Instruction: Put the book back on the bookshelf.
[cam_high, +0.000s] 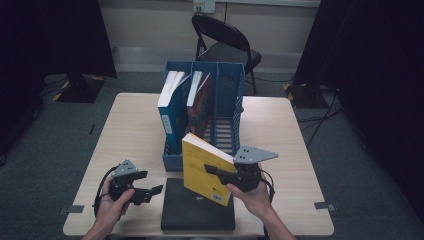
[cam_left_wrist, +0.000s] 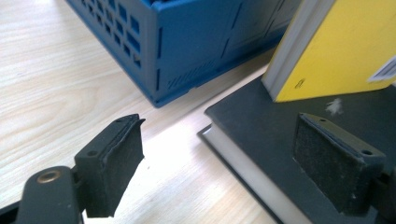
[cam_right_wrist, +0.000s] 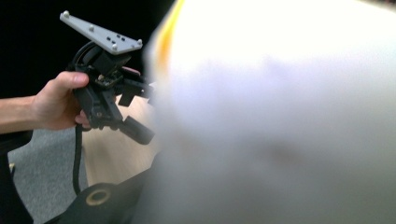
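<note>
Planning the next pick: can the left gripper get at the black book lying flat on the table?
Probably yes. The left gripper is open beside the black book, whose near-left corner and edge lie bare. The yellow book, clamped in the right gripper, stands on it farther right.

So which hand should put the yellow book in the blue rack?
Probably the right. The right gripper already clamps the yellow book upright beside the blue rack's free slot; the left gripper stands open, holding nothing.

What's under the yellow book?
The upright yellow paperback book, clamped by the right gripper, rests its bottom corner on a flat black hardcover book lying on the wooden table. The table beneath the black book is covered.
</note>
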